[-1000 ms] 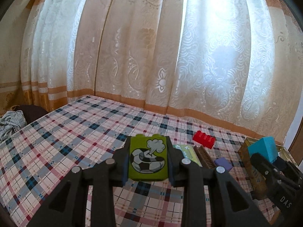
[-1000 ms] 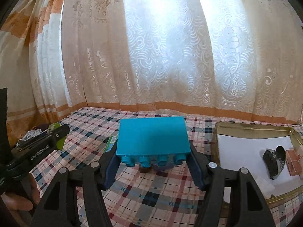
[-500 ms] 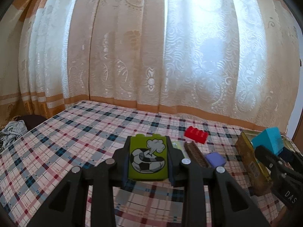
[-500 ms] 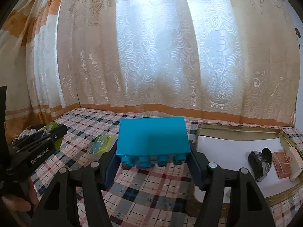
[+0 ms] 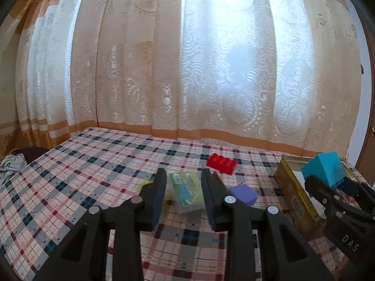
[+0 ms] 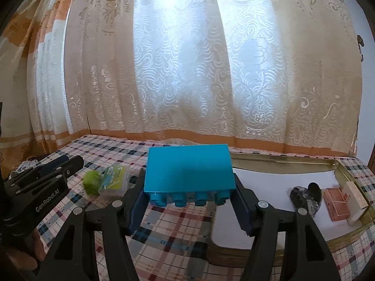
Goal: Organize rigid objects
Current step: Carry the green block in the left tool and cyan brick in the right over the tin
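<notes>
My left gripper stands open with nothing between its jaws. The green picture block shows as a blur on the checked cloth, just left of a green packet. That green packet lies straight ahead of the left fingers. My right gripper is shut on a large blue block, studs facing me, held above the cloth at the left edge of a gold tin tray. In the left wrist view the blue block and right gripper hang over that tray.
A red brick and a purple cube lie on the cloth between packet and tray. The white-lined tray holds a dark lump, a pink box and a cream box. Curtains close off the back. Crumpled fabric sits far left.
The green picture block has left the left gripper's jaws and now lies blurred on the cloth beside the packet. Both grippers shifted sideways toward the tray; the right keeps its blue block.
</notes>
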Demonstrator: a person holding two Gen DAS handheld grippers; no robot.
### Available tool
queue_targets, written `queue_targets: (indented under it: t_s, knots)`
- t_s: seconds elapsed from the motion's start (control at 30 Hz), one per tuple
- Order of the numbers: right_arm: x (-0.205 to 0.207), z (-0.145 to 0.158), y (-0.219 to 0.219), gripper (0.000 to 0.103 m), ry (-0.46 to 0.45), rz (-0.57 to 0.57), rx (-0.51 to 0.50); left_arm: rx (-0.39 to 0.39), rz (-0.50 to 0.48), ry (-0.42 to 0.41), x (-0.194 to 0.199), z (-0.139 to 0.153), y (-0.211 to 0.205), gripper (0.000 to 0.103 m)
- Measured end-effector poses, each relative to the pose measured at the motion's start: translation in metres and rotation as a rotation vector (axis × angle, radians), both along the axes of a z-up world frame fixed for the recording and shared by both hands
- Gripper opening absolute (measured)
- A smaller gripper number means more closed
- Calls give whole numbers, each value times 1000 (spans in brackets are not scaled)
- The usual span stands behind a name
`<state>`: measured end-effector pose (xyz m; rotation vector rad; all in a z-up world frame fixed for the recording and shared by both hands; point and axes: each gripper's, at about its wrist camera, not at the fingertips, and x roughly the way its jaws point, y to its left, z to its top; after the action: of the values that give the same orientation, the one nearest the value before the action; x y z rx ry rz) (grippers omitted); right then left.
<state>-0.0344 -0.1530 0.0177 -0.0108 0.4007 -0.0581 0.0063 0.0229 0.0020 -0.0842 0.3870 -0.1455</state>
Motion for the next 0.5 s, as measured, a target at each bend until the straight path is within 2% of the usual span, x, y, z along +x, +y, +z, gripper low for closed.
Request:
queue_targets:
  t_s: [0.1,0.2,0.3,0.4,0.43,0.47,0.5]
  knots:
    - [-5,1,-8,67,-3,-9,0,7,-10,-12,-3,1,-4,30]
    - [-8,1,-13,67,-6,-19,-5,-39,-28,8,-1,-1,9,30]
    - [-12,3,-20,66,-10,-26,5,-120,-23,97,13,-5,40,30]
    - [-10,5,-23,66,-7,-25,33,-119,-6,173,20,-14,62,31]
    - [-10,5,-24,66,-4,-22,41,-106,-4,186,21,-16,65,38]
    - [-9,5,-25,66,-2,-20,44,-96,-6,197,21,-19,66,49]
    - [-8,5,-25,66,0,-17,46,-88,-13,208,22,-21,66,53]
